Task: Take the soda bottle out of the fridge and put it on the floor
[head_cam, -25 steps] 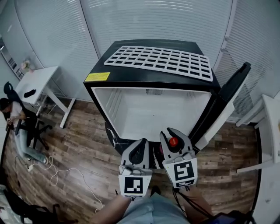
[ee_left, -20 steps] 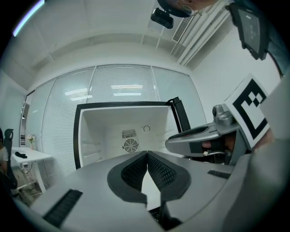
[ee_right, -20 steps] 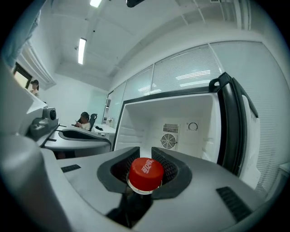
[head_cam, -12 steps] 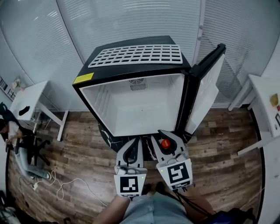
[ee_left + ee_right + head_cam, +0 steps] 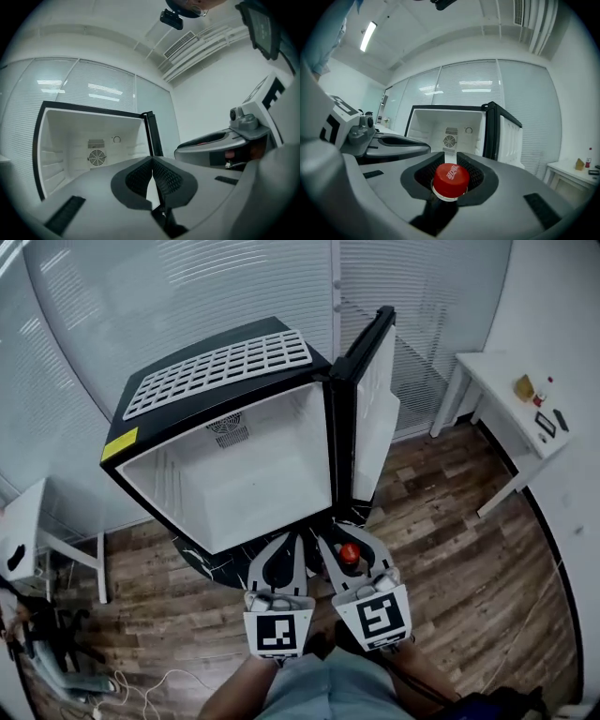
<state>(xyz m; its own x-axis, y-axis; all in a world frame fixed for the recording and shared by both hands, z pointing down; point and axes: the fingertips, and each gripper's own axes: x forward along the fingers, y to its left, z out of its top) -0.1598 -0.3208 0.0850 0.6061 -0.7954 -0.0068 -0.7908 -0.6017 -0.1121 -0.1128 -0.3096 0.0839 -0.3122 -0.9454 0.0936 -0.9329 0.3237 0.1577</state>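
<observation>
Wood-plank floor point(image 5: 469, 512) — smooth, white-plastic-lined fridge point(image 5: 234, 479).

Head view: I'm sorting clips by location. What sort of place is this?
Probably an office: full-height slatted blinds along the walls, a white desk with small items on it, and a small fridge standing open.

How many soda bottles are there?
1. The soda bottle, red cap up, is clamped at its neck in the right gripper, in front of the open fridge. None shows inside it; the door shelves are hard to see.
</observation>
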